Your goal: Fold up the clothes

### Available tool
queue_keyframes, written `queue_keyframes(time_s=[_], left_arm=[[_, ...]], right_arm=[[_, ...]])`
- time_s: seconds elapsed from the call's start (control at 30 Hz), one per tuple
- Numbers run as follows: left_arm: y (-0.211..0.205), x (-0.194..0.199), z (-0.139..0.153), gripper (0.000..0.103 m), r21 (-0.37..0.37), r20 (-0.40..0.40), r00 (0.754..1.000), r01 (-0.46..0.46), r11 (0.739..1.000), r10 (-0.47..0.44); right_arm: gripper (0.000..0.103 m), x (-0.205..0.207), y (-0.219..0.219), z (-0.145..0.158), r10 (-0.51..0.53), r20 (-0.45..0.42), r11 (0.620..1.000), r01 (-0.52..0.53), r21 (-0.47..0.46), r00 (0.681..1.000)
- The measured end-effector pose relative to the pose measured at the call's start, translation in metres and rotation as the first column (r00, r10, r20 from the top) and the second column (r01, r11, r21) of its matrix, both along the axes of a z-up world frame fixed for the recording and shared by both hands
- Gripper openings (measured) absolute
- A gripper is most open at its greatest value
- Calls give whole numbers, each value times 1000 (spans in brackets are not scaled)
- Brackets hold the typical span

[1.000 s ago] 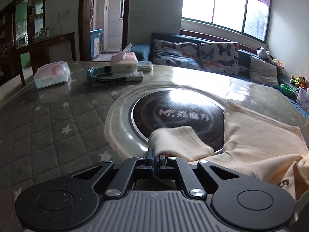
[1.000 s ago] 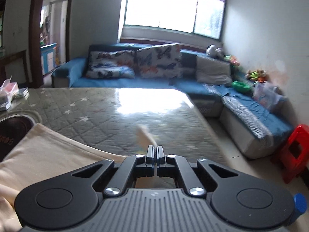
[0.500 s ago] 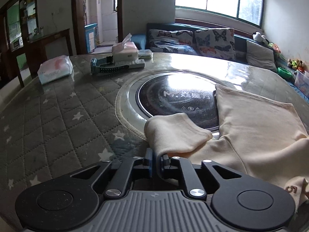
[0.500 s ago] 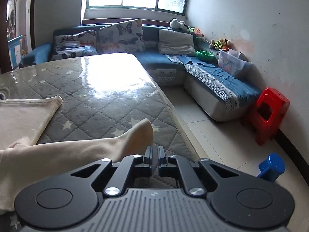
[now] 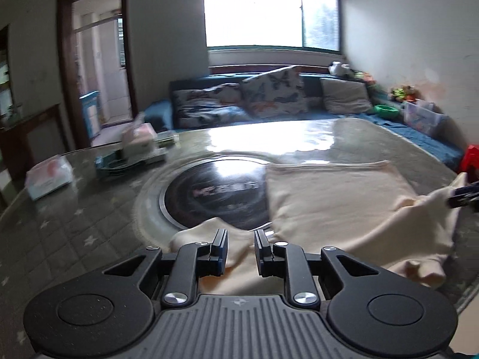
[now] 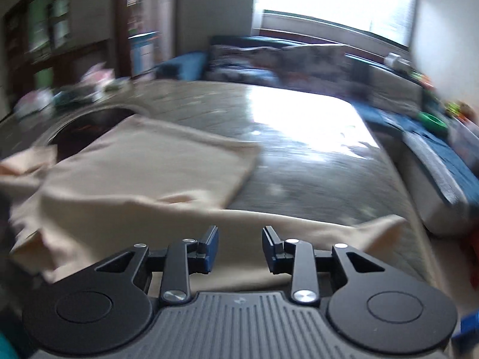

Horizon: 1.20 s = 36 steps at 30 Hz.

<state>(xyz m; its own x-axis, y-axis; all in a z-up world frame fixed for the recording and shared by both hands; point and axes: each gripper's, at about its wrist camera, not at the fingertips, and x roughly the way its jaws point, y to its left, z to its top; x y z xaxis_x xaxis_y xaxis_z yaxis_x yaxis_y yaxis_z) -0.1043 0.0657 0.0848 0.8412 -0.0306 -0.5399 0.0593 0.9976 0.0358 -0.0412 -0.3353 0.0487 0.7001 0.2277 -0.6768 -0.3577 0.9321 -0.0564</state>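
A cream sweatshirt [image 5: 335,197] lies spread on the quilted table, its body over the right half and partly over the dark round hotplate [image 5: 215,194]. My left gripper [image 5: 239,243] is open, its jaws apart just above the left sleeve [image 5: 203,233]. In the right wrist view the same sweatshirt [image 6: 143,173] lies flat, with its right sleeve [image 6: 344,230] stretched toward the table's right edge. My right gripper [image 6: 239,239] is open over that sleeve. The right gripper's tip also shows in the left wrist view [image 5: 464,197] at the far right.
Two tissue packs [image 5: 49,176] [image 5: 140,140] and a tray [image 5: 128,161] sit at the table's far left. A blue sofa with cushions [image 5: 269,98] runs behind the table. The table's right edge [image 6: 416,218] drops to the floor, by a red stool [image 5: 471,161].
Both grippers were shut on the sleeves and have opened, letting the sleeves drop on the table. Both have pulled back and swung; the views are blurred from motion.
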Motion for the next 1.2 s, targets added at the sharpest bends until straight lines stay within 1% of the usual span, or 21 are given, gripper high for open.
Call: queue_keyframes(time_s=[0.07, 0.13, 0.23, 0.3, 0.37, 0.43, 0.5, 0.6, 0.7, 0.77, 0.83, 0.9, 0.97, 1.03, 1.2], left_arm=[[-14, 7, -4, 21, -35, -16, 997, 70, 997, -71], [-33, 17, -12, 21, -59, -40, 987, 152, 987, -155], [-62, 31, -27, 21, -61, -84, 961, 258, 964, -263], [-79, 40, -37, 21, -72, -117, 939, 316, 946, -323], [-91, 46, -44, 21, -77, -137, 923, 351, 933, -359], [-98, 51, -49, 20, -108, -157, 897, 401, 910, -414], [-106, 52, -57, 20, -122, -191, 872, 434, 893, -450], [-113, 45, -62, 19, -110, -193, 847, 483, 869, -495], [-115, 40, -62, 19, -99, -198, 822, 525, 845, -534], [-116, 42, -57, 19, -99, -197, 813, 539, 836, -547], [-119, 45, -52, 20, -100, -193, 806, 551, 828, -560], [-123, 47, -46, 21, -98, -169, 802, 565, 819, -573], [-130, 53, -42, 21, -114, -158, 792, 578, 808, -589], [-141, 60, -43, 21, -130, -158, 777, 595, 793, -609], [-157, 67, -52, 21, -162, -181, 728, 641, 750, -661]], right_arm=[[32, 3, 12, -8, 50, -37, 999, -50, 6, 998], [32, 6, 19, -15, 74, -65, 997, -74, 5, 995], [32, 11, 24, -26, 85, -112, 996, -88, -22, 990], [33, 9, 25, -26, 104, -127, 993, -109, -34, 986], [33, 2, 22, -26, 117, -151, 992, -123, -36, 982], [33, -8, 21, -25, 131, -169, 989, -141, -45, 977], [33, -17, 22, -23, 158, -195, 983, -172, -60, 968], [32, -29, 19, -19, 188, -237, 976, -209, -63, 953], [32, -29, 15, -11, 188, -248, 978, -204, -41, 950], [32, -22, 10, -1, 181, -226, 982, -187, -6, 957], [32, -7, 6, 11, 155, -182, 988, -154, 21, 971], [32, 11, 5, 16, 122, -145, 992, -122, 9, 982], [32, 35, 4, 17, 92, -127, 996, -91, 9, 988], [32, 59, 3, 17, 64, -119, 998, -62, 19, 991], [31, 120, 0, 5, 6, -144, 999, 2, 54, 990]])
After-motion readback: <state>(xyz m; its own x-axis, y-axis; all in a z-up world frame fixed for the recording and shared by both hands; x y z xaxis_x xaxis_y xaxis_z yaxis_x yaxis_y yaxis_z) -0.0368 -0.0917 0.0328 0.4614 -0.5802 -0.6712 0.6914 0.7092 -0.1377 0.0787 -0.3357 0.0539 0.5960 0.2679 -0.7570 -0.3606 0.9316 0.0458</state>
